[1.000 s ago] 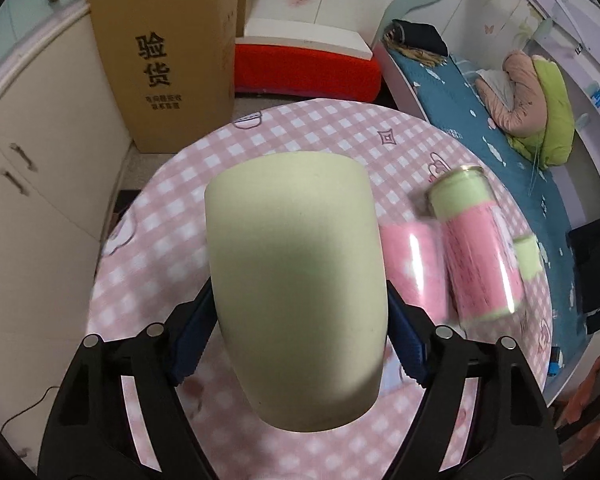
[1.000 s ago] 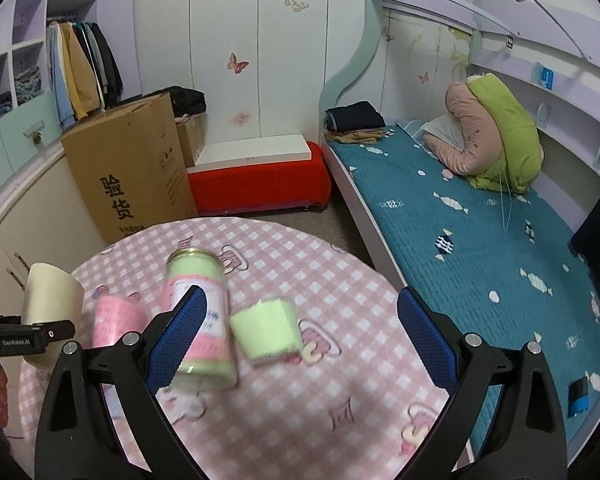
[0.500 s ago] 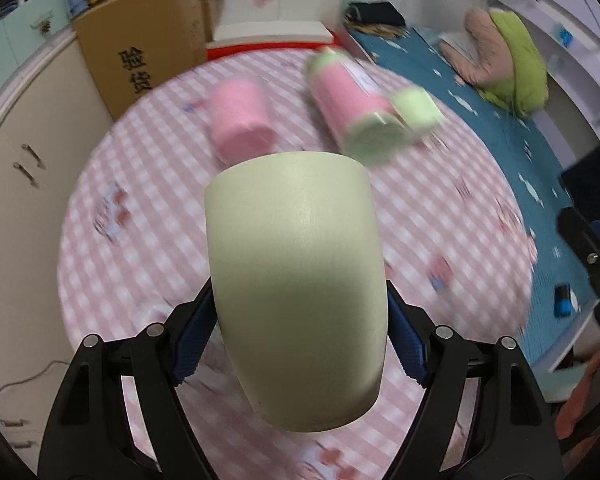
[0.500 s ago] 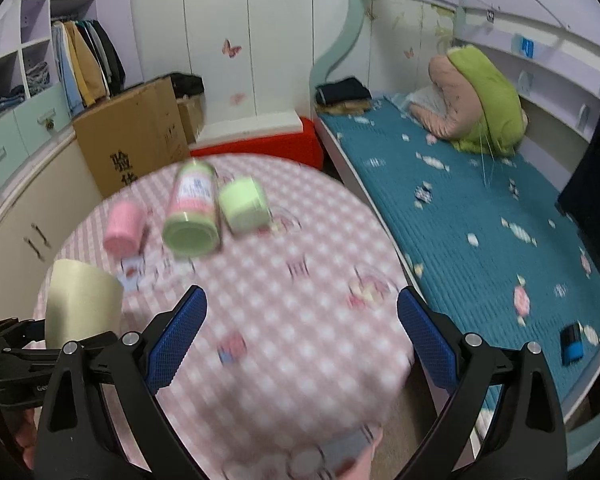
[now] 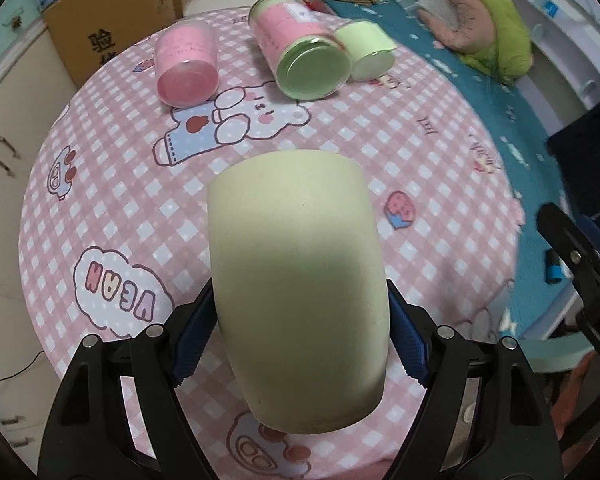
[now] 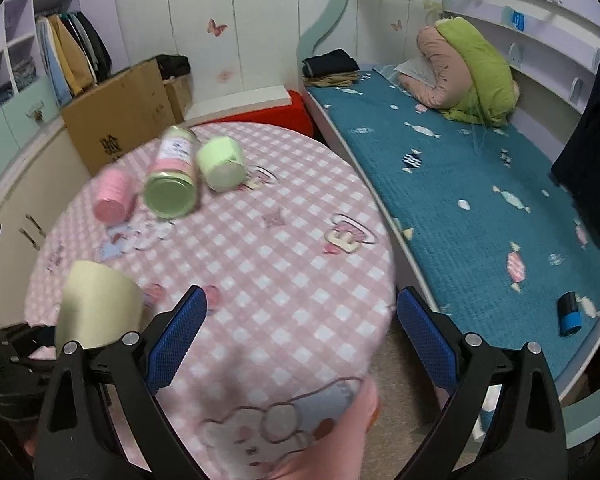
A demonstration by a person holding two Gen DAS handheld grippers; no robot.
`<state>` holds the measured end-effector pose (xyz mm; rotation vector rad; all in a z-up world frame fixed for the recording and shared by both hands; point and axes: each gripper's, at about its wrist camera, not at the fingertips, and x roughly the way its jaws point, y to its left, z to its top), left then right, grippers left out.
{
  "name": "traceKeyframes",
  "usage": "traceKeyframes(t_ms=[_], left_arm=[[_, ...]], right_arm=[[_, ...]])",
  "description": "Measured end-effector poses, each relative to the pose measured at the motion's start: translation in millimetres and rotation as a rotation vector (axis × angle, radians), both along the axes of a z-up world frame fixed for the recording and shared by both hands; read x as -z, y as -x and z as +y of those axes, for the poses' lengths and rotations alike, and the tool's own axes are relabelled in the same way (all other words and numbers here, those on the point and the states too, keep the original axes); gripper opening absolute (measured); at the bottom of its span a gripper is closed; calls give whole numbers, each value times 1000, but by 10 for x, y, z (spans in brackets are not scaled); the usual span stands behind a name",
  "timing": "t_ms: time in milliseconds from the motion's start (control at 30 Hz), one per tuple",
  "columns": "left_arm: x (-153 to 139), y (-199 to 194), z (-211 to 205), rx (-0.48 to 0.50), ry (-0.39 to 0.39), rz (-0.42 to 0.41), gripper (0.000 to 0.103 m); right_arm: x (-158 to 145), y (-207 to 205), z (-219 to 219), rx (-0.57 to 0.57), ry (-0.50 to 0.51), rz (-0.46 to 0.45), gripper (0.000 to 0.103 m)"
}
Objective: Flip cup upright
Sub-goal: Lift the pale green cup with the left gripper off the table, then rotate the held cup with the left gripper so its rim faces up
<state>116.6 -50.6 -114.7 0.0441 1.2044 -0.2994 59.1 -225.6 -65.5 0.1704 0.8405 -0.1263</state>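
My left gripper (image 5: 298,344) is shut on a pale green cup (image 5: 298,292). Its blue pads (image 5: 192,336) press the cup's two sides, and the cup is held above the near part of the round pink-checked table (image 5: 440,152). The cup's far end points away from me and its opening is hidden. The cup also shows in the right wrist view (image 6: 96,304) at the lower left. My right gripper (image 6: 302,340) is open and empty over the table's near right edge; part of it shows in the left wrist view (image 5: 580,264).
At the table's far side a pink cup (image 5: 186,68), a pink-and-green tin (image 5: 304,64) and a small light green cup (image 5: 366,50) lie on their sides. A cardboard box (image 6: 120,116) stands behind the table. A bed (image 6: 480,184) runs along the right.
The left gripper with the cup has tilted down and drawn back toward the table's near side. The right gripper has also drawn back over the near right edge and stayed open.
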Motion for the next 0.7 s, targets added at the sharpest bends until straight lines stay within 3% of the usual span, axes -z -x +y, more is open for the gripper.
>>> traceKeyframes(t_ms=[233, 333, 400, 500, 700], left_arm=[[-500, 114, 433, 60, 109, -105, 80], [-394, -41, 474, 86, 113, -78, 75], [-259, -86, 420, 101, 100, -44, 65], [-220, -91, 430, 116, 119, -70, 65], [-158, -112, 539, 96, 176, -42, 68]], right_arm=[[-240, -145, 387, -91, -91, 14, 93], [-288, -161, 481, -75, -108, 4, 93], [-329, -150, 509, -61, -99, -8, 93], [-376, -125, 476, -28, -94, -27, 93], [-372, -108, 382, 8, -99, -34, 93]])
